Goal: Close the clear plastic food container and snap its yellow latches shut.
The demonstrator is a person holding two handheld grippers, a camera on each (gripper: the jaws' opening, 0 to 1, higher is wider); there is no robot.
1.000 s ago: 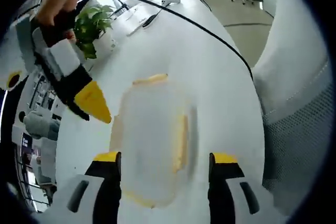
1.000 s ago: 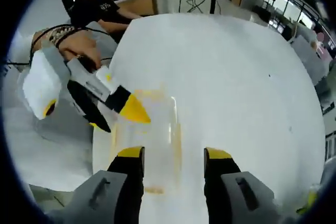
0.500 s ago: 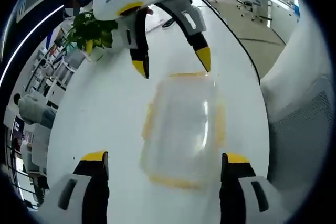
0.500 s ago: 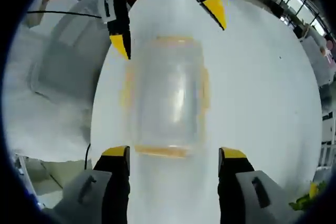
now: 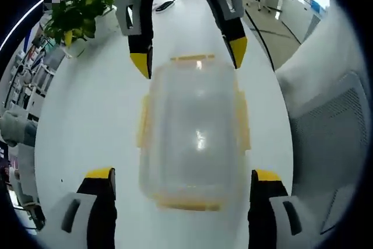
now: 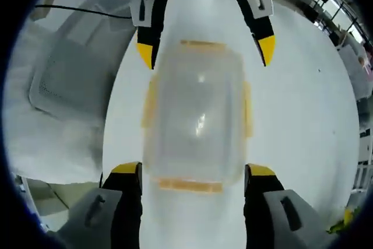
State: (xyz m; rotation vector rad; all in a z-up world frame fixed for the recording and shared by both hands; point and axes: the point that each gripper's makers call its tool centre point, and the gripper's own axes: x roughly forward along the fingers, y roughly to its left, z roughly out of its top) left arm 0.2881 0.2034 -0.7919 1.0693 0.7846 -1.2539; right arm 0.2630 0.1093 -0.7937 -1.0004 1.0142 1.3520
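Both grippers closer, jaws wide, flanking container (image 5: 195, 132); no writing.

— What carries everything?
— A white table (image 5: 87, 126).
— And on it?
— A clear plastic food container (image 5: 195, 129) with yellow latches (image 5: 143, 122), a potted green plant (image 5: 76, 16) near the far edge, and a black cable (image 5: 259, 24)

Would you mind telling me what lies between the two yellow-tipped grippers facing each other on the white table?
The clear plastic food container with yellow latches lies between the left gripper and the right gripper, in both gripper views.
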